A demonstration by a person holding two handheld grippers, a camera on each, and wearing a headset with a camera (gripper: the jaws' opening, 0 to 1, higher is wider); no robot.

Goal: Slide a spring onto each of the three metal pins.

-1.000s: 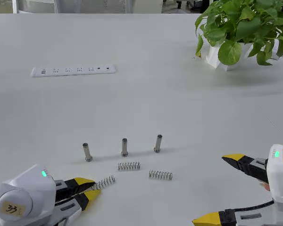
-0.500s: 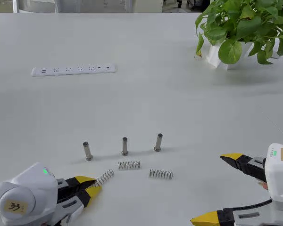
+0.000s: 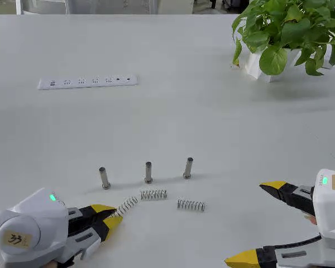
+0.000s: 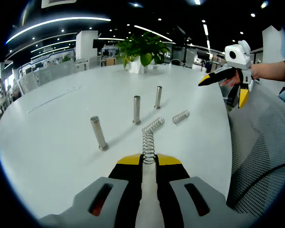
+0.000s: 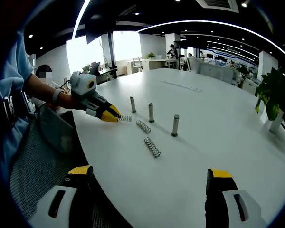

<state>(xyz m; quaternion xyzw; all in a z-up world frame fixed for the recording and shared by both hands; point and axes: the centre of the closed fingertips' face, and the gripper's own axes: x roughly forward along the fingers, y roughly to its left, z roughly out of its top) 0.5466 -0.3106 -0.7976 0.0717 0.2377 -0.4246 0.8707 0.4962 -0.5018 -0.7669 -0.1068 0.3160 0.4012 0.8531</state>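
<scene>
A: Surface (image 3: 212,123) pale grey-white. Silver on each pin (image 3: 148,172), steel-grey on each spring (image 3: 190,205).
B: Left tool (image 3: 116,215) and right tool (image 3: 245,223): white bodies, black jaws, yellow tips. Green plant (image 3: 285,28), white pot (image 3: 255,67), white power strip (image 3: 86,82).

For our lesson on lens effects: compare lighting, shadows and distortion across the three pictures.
Head view: even, soft light, straight lines, faint shadows beside the three upright silver metal pins. Left gripper view: fisheye bows the white table edge and ceiling light strips; the coiled wire spring is sharp. Right gripper view: same bowing; bright windows blown out.
</scene>
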